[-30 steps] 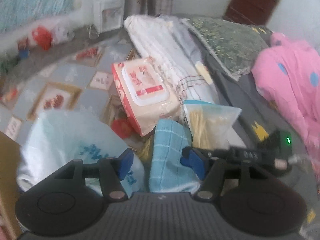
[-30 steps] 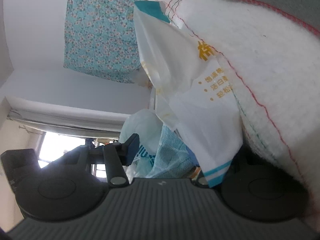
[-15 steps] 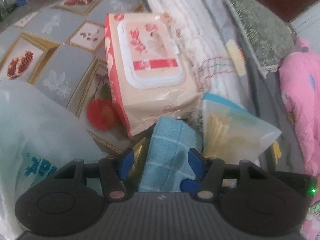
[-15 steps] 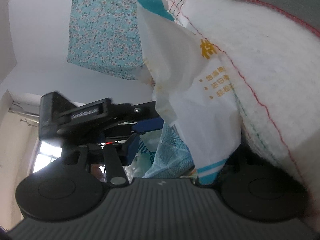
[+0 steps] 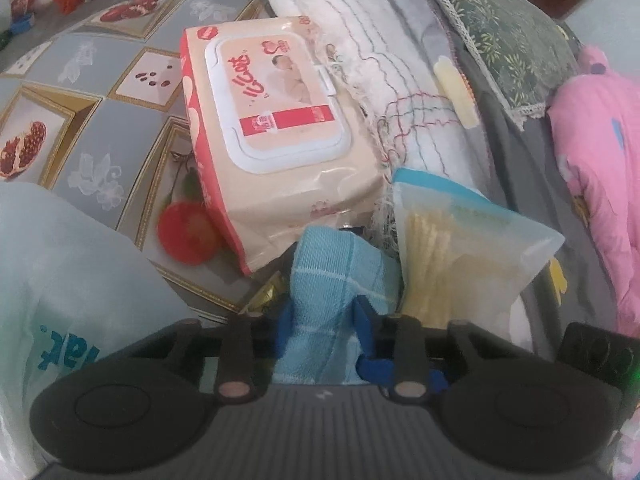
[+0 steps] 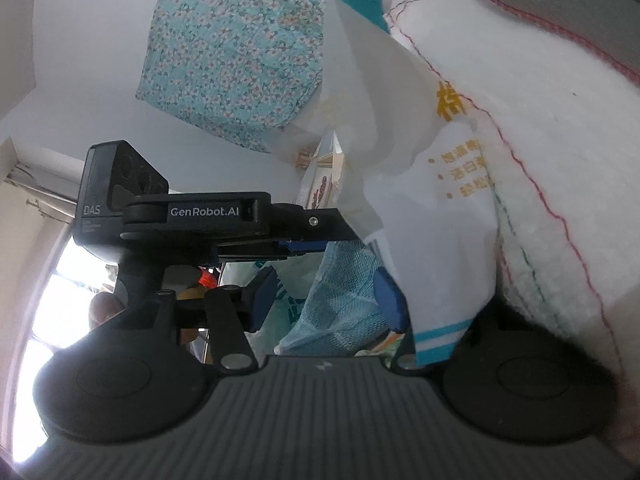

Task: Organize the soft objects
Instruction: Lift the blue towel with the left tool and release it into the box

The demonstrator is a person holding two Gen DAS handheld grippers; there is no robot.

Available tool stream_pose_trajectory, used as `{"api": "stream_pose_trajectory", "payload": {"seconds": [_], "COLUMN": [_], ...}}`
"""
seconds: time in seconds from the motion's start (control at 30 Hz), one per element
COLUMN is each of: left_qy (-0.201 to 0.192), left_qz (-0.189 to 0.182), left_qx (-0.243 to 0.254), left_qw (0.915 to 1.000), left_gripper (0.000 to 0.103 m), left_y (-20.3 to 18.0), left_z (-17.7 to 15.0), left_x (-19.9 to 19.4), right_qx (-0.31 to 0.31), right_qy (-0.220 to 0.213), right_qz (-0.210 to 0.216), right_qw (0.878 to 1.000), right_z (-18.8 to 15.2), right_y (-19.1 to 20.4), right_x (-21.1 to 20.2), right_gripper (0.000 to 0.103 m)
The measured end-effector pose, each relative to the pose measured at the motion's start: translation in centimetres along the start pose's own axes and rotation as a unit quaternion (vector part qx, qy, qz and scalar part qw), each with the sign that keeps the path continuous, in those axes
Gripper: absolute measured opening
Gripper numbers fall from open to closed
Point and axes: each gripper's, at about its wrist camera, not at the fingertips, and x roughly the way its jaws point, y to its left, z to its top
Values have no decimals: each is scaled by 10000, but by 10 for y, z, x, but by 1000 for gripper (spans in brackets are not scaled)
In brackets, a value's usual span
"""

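Observation:
A light blue checked cloth [image 5: 340, 264] lies crumpled between a pack of wet wipes [image 5: 280, 128] and a clear bag of cotton swabs [image 5: 460, 248]. My left gripper [image 5: 325, 318] points steeply down onto the cloth, and its jaws are closing with the cloth pinched between the blue pads. In the right wrist view the left gripper [image 6: 308, 246] reaches in from the left above the same cloth [image 6: 344, 292]. My right gripper [image 6: 326, 298] stands open, and the swab bag [image 6: 420, 200] hangs against the outer side of its right finger.
A folded white blanket [image 5: 360, 40] with coloured stitching lies behind the wipes. A green pillow [image 5: 500, 32] and a pink quilt [image 5: 600, 160] fill the right. A white plastic bag [image 5: 60, 280] sits at the left on a fruit-patterned mat [image 5: 100, 120].
My left gripper came down over the blue cloth and its jaws narrowed onto it. In the right wrist view the left gripper moved in from the left; the right gripper rolled slightly.

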Motion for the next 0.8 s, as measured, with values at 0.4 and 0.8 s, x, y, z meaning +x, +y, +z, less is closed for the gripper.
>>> {"api": "stream_pose_trajectory", "payload": {"seconds": [0.4, 0.8], "left_qy": [25, -1081], "left_qz": [104, 586], "left_qx": [327, 1180], "left_qw": [9994, 9854], "left_gripper": [23, 13], "left_y": [-14, -59], "left_z": [-3, -44], "left_x": [5, -59], "right_qx": [-407, -1806], "right_qy": [-17, -520], "right_qz": [-212, -753], "right_qw": [9989, 9793], "right_z": [0, -8], "right_y": [17, 71], "right_x": [2, -16], "right_gripper": [53, 71]}}
